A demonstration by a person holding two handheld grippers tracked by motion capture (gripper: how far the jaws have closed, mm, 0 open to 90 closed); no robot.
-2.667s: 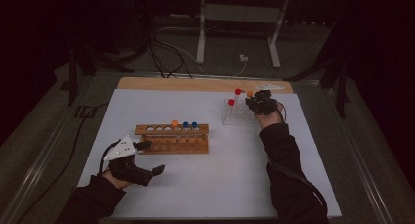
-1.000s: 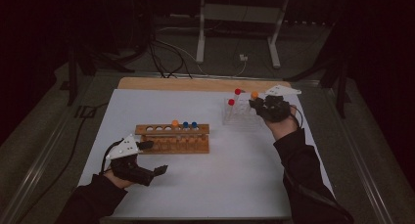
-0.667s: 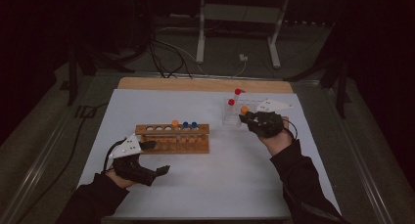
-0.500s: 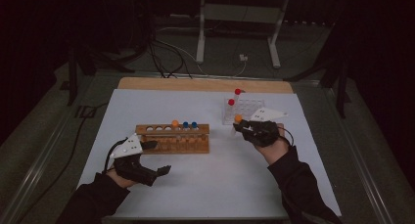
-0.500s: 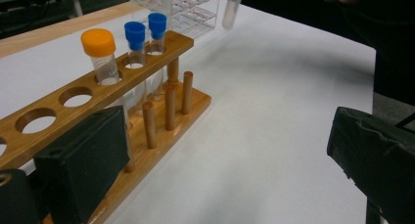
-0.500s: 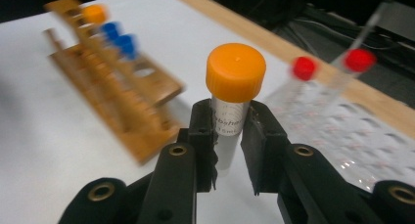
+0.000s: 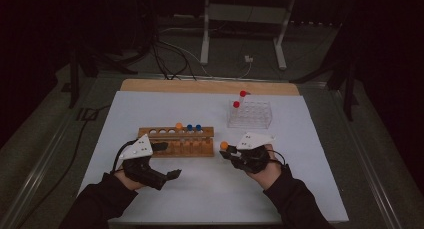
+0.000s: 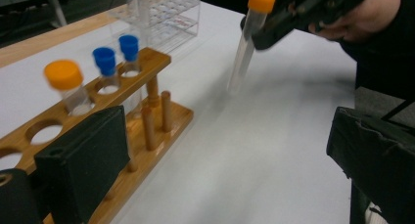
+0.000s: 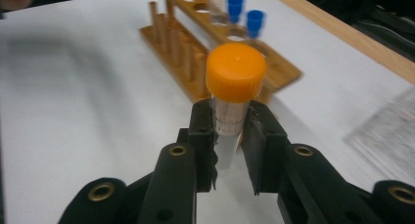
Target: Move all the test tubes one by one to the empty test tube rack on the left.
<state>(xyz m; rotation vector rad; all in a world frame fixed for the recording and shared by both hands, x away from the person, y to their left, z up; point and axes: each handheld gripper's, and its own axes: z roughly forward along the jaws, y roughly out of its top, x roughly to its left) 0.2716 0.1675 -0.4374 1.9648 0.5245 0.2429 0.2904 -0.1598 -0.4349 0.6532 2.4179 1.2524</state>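
Orange-cap tube [image 9: 235,94] is pinched just below cap by R gripper [image 9: 230,136], held above table nr wooden rack [image 7: 176,141] right end. L gripper [image 8: 215,160] is spread, empty. Risk: tube is tilted; tip could be caught on a hole rim, rack tipped.

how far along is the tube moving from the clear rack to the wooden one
Done: the wooden rack already holds one orange-capped tube and two blue-capped tubes. In hand: the right gripper is shut on another orange-capped tube beside that rack. Left: two red-capped tubes stand in the clear rack.
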